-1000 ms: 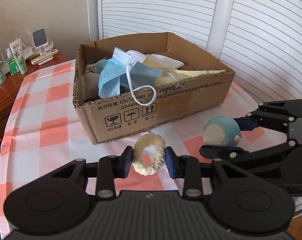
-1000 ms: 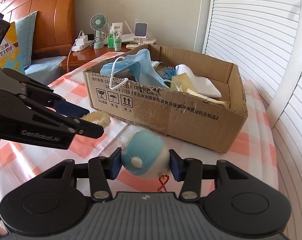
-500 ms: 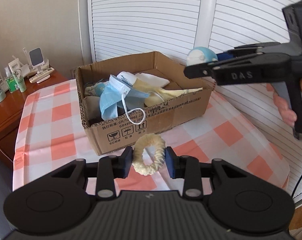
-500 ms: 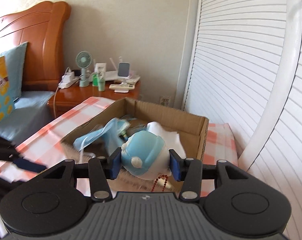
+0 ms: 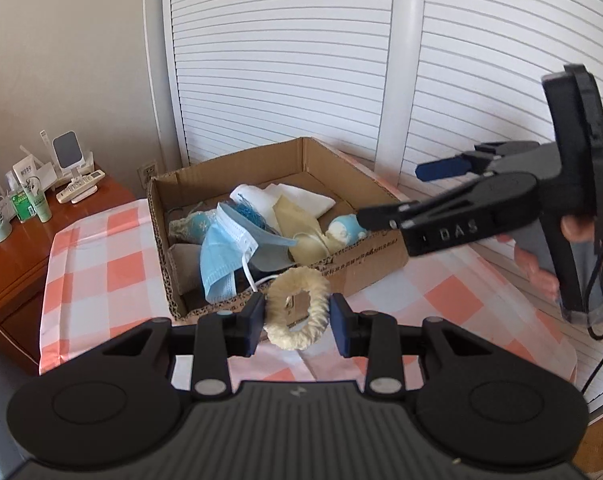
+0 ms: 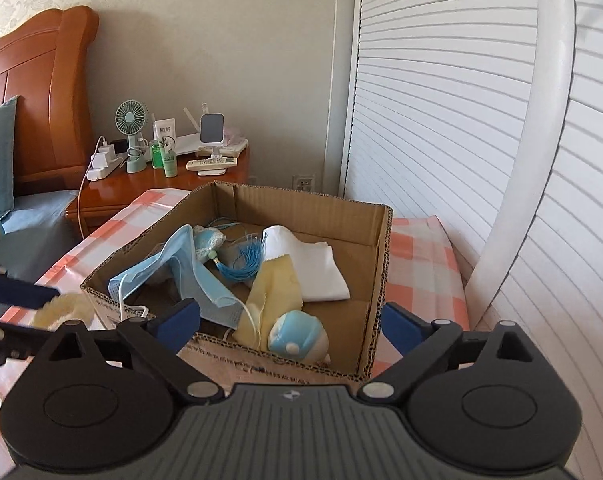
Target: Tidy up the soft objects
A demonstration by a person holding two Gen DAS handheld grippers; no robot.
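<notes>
A: Status?

B: My left gripper point(image 5: 297, 318) is clamped on the cream fuzzy scrunchie point(image 5: 296, 312), held up in front of the cardboard box point(image 5: 381, 258), not over it. My right gripper point(image 6: 291, 318) is spread wide with nothing in it, above the near corner; blue plush toy point(image 6: 297, 338) lies inside there.

A: Risks?

B: Letting go too soon likely drops the scrunchie on the checkered tablecloth point(image 5: 97, 248). Could also snag the face mask point(image 5: 221, 256) loop dangling over the front wall.
</notes>
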